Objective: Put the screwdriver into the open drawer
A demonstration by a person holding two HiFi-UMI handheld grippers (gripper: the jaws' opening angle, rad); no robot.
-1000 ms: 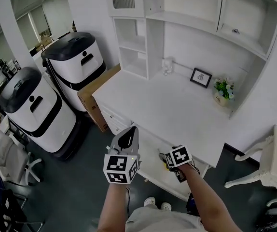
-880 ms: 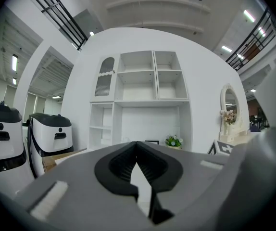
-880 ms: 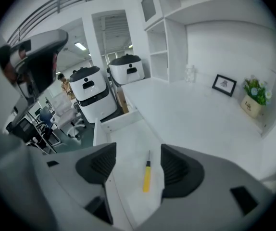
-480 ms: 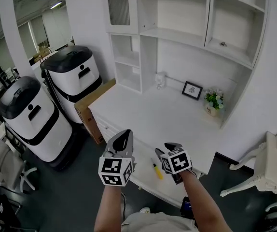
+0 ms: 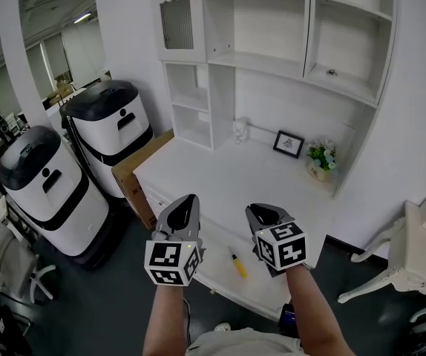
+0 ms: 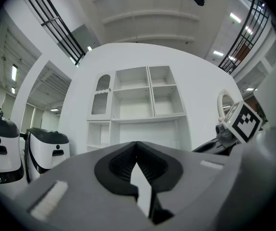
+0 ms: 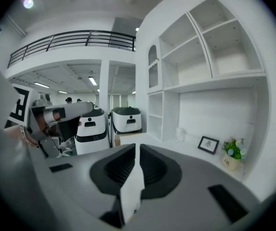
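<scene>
Over at nine o'clock, a white machine with a black lid (image 5: 46, 180) stands on the dark floor. A second machine (image 5: 113, 121) just like it stands behind, toward ten. A cardboard box (image 5: 128, 165) is wedged between that one and the white desk (image 5: 228, 173).

Down at seven o'clock, the left gripper (image 5: 186, 201) is up in the air in front of the desk, jaws pressed together, carrying nothing.

Low in the middle, between the two grippers, there's the screwdriver (image 5: 235, 262). It has a yellow handle and lies in the open drawer (image 5: 214, 267) under the desk's front edge, touching neither gripper.

At five o'clock the right gripper (image 5: 257, 212) hovers above that drawer. Its jaws are closing, tips all but meeting, and there's nothing between them.

Up at twelve, white shelves (image 5: 257, 28) rise off the back of the desk. Toward one o'clock a small framed picture (image 5: 288, 144) leans against the wall, with a little potted plant (image 5: 319, 156) just right of it.
</scene>
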